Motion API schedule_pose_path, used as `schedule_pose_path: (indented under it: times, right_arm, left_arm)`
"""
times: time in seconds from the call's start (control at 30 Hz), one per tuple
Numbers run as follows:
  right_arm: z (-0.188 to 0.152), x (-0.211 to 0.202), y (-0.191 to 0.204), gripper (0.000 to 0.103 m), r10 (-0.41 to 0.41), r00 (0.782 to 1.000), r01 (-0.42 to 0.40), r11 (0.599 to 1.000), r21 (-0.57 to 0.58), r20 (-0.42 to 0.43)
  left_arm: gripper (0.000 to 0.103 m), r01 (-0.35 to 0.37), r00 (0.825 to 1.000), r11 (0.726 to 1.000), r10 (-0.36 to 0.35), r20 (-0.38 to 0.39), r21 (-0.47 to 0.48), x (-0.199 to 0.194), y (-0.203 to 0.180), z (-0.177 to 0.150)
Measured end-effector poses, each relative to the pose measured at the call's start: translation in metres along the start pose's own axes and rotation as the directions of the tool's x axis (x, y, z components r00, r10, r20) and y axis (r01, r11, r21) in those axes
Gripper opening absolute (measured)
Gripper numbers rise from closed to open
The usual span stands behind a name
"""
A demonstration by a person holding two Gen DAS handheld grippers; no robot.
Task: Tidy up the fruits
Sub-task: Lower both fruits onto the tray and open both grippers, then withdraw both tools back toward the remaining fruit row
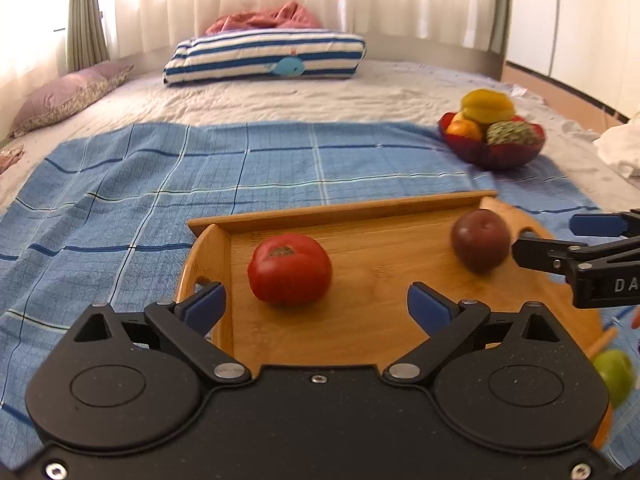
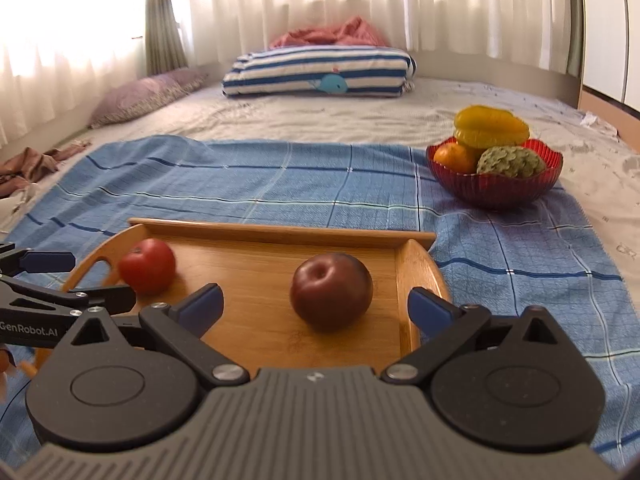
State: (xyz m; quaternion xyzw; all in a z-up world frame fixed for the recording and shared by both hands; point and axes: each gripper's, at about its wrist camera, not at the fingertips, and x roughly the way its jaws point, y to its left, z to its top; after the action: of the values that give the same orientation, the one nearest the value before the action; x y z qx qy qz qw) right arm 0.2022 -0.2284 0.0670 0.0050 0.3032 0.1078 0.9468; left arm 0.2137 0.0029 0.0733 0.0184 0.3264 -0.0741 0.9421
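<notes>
While both grippers hang over the near edge of the wooden tray (image 2: 280, 236), each stands spread wide with nothing between its blue pads: the left gripper (image 1: 316, 304) sits just short of one red tomato (image 1: 289, 269), and the right gripper (image 2: 316, 304) just short of one dark purple plum (image 2: 331, 290), neither fruit touched. These two fruits lie apart on the tray floor, the tomato toward the left handle end, the plum toward the right. Just off the tray's near right corner, in the left wrist view, one green fruit (image 1: 614, 374) shows blurred on the blue checked cloth (image 2: 280, 176) that lies under the tray. Farther right on that cloth stands one red glass bowl (image 2: 494, 192) holding three fruits: one yellow starfruit (image 2: 491, 127) on top, one orange (image 2: 454, 158) at left, one green custard apple (image 2: 511, 162) at right. Beyond, on the bed, lie one striped folded quilt (image 2: 320, 72), one mauve pillow (image 2: 148, 96) at left, and one pink bundle (image 2: 332, 34) by the curtains.
</notes>
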Motion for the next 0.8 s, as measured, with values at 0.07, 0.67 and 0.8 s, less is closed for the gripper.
schedule_pose_path:
  times: [0.07, 0.67, 0.8]
  right_arm:
    - [-0.005, -0.012, 0.001, 0.103, 0.004, 1.000, -0.003, 1.000, -0.007, 0.021]
    - [-0.070, -0.082, 0.001, 0.103, -0.052, 0.986, 0.055, 0.998, -0.013, 0.156]
    - [-0.086, -0.091, 0.000, 0.103, -0.090, 0.981, 0.092, 0.996, 0.001, 0.170]
  left_arm:
    - [0.098, 0.019, 1.000, 1.000, -0.019, 0.024, -0.002, -0.016, -0.003, -0.006]
    - [0.101, 0.090, 0.975, 0.996, -0.087, 0.202, -0.006, -0.117, -0.032, -0.078]
    - [0.102, 0.074, 0.972, 0.997, -0.079, 0.220, 0.028, -0.126, -0.037, -0.099]
